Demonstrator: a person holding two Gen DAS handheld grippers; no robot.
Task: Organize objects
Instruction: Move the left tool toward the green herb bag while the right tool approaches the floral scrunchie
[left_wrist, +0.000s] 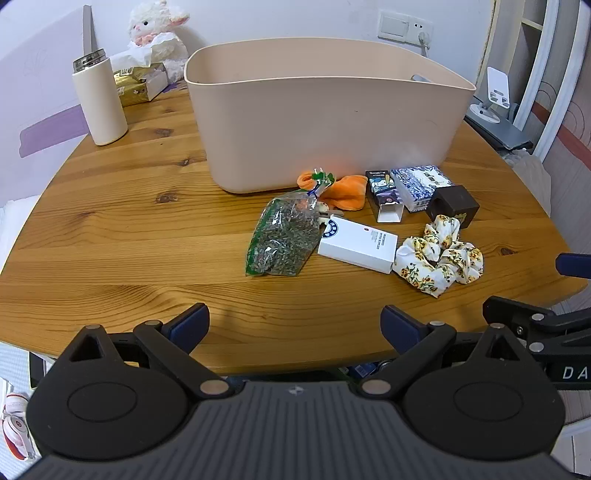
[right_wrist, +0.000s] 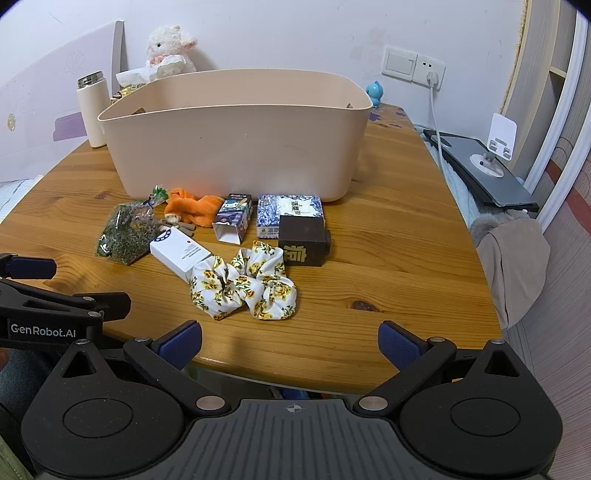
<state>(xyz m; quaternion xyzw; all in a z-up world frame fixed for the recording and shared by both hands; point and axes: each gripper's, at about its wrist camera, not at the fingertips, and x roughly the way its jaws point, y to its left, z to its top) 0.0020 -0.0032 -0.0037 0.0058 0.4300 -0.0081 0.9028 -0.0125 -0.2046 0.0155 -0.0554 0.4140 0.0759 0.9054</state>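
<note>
One beige bin stands toward the back of the wooden counter; its inside is hidden from both views.

In front of it lie seven loose things:
- one clear bag of dried herbs
- one orange plush piece, partly behind the bag
- one white box touching the bag
- one dark cartoon-print carton with its end flap open
- one blue-and-white patterned box just beside the carton
- one dark brown cube box
- one floral scrunchie nearest the counter's front edge

Some small brownish bits between the plush and the white box are too small to identify.

At the back left: one cream flask, one tissue box and one plush lamb.

Left gripper: jaws wide apart, empty, above the counter's near edge. Right gripper: likewise spread, holding nothing. Each shows only partly at the edge of the other's view.
</note>
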